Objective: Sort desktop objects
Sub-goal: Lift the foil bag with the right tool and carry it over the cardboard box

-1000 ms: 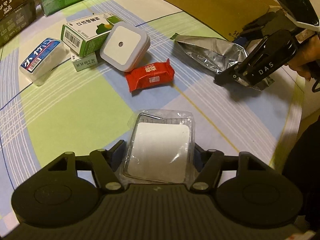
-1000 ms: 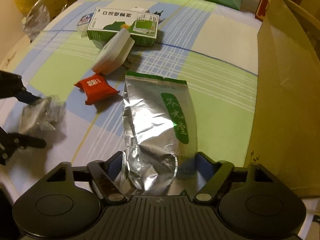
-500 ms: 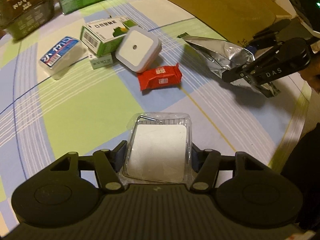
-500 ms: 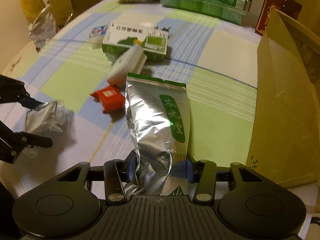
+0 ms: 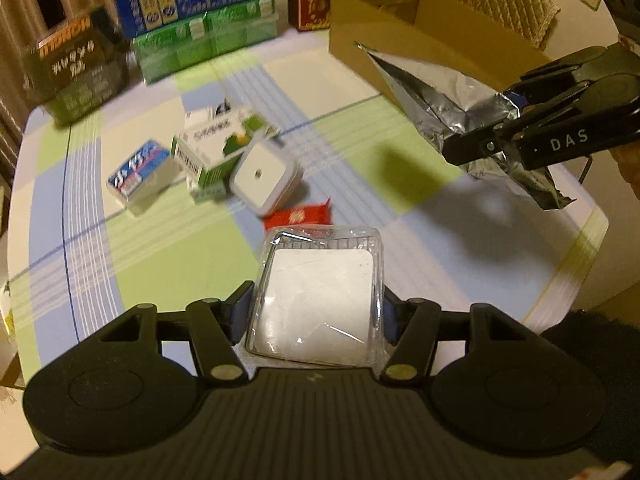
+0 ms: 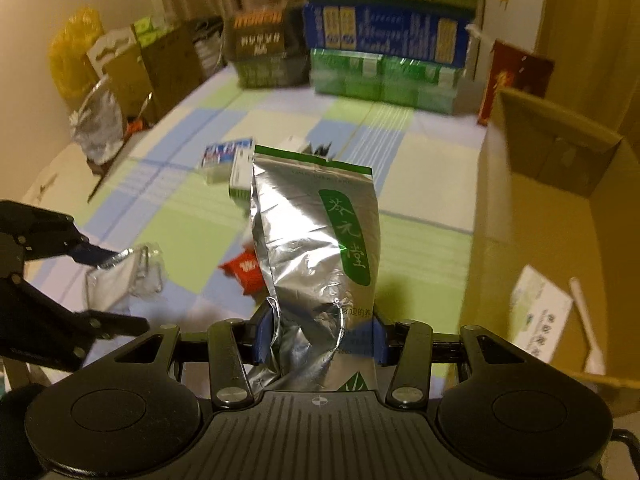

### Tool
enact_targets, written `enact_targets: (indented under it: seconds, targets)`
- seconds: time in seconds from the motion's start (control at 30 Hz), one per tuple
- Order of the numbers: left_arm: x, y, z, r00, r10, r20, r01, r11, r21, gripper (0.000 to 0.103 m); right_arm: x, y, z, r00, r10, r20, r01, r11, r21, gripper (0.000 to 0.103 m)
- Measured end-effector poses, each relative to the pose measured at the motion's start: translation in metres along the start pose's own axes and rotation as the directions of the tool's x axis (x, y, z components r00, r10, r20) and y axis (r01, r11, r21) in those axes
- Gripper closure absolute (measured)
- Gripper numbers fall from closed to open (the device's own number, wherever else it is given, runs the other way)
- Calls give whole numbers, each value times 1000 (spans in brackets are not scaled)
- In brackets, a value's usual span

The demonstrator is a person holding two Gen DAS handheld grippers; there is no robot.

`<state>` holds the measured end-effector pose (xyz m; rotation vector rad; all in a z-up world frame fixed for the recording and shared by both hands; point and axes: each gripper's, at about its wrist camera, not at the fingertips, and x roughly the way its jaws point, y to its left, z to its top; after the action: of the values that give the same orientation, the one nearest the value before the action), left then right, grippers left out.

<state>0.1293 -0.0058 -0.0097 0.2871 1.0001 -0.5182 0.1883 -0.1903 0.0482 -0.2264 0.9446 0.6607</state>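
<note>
My left gripper [image 5: 316,308] is shut on a clear plastic packet with a white pad inside [image 5: 320,300], held above the checked tablecloth. My right gripper [image 6: 318,338] is shut on the bottom of a crumpled silver foil tea bag [image 6: 312,240] with a green label, lifted off the table. In the left wrist view the right gripper [image 5: 516,116] holds the silver bag [image 5: 440,92] in the air beside the open cardboard box [image 5: 400,36]. In the right wrist view the left gripper [image 6: 100,288] appears at the left with the clear packet [image 6: 124,280].
On the cloth lie a red snack packet [image 5: 300,216], a white square night light [image 5: 264,176], a green-and-white carton [image 5: 216,140] and a blue-labelled pack [image 5: 140,172]. Stacked boxes [image 6: 384,56] line the far edge. The cardboard box [image 6: 560,208] holds a leaflet and a white spoon.
Both grippers have risen from the table with their loads. The silver bag was lifted off the cloth and now hangs upright near the cardboard box; the clear packet is higher too.
</note>
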Motion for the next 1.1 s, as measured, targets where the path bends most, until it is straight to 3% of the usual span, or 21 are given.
enact_targets:
  seconds: [0.2, 0.5, 0.9, 1.1]
  targets:
    - [-23, -28, 27, 999, 10, 37, -11, 1000, 24, 46, -46, -17, 12, 998, 0, 59, -2, 999, 35, 59]
    - [-32, -80, 69, 997, 11, 74, -17, 997, 79, 46, -103, -73, 20, 990, -74, 116, 63, 993, 99, 59]
    - [-14, -152, 131, 995, -18, 101, 3, 990, 143, 46, -137, -157, 3, 979, -169, 118, 144, 970, 194, 59]
    - [8, -179, 164, 992, -49, 117, 32, 989, 143, 46, -138, -187, 3, 978, -175, 110, 144, 958, 249, 59]
